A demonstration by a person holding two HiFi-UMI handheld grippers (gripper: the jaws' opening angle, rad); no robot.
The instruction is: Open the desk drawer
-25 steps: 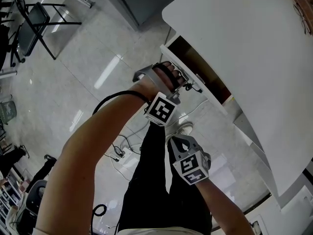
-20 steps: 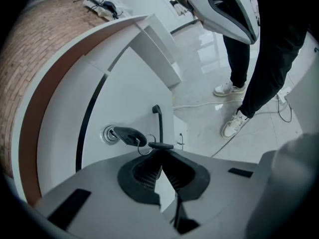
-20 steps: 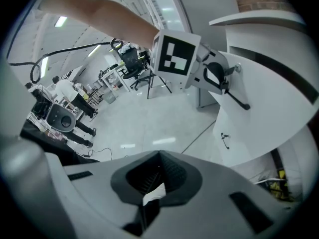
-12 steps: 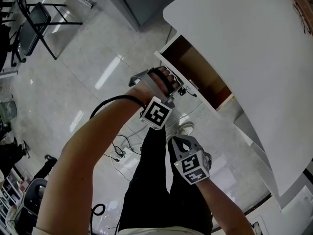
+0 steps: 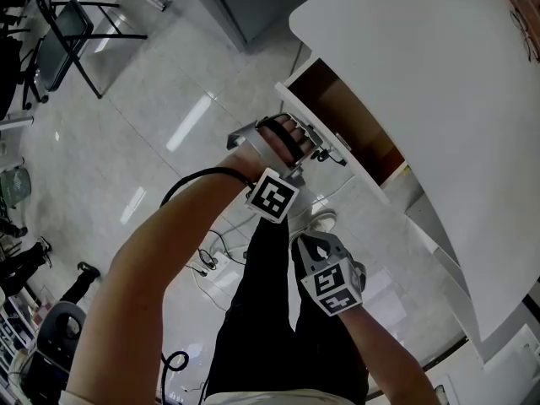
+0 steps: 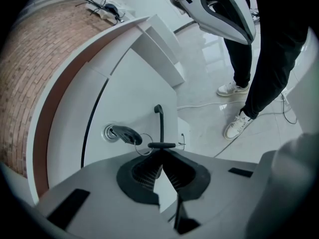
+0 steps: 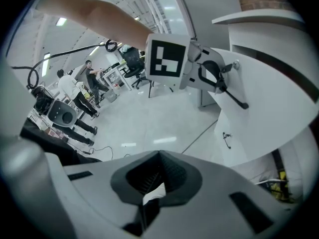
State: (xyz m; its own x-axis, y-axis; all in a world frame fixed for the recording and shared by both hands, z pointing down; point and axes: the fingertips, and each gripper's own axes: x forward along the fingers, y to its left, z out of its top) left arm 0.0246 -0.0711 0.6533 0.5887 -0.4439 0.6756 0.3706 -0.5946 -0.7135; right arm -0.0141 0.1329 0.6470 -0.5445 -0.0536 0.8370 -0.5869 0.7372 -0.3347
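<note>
Clamping drawer handle (image 6: 159, 121) (between left tongs (image 6: 161, 149))

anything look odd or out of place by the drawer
A key sits in the lock on the drawer front, beside the handle the left claw grips. Loose cables trail over the floor. Nothing damaged.

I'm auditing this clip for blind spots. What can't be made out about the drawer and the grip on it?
Drawer contents: head view, desk top covers most of it.
Left gripper jaws: head view, too small, partly behind the hand.
Handle near end: left gripper view, behind the jaws.
</note>
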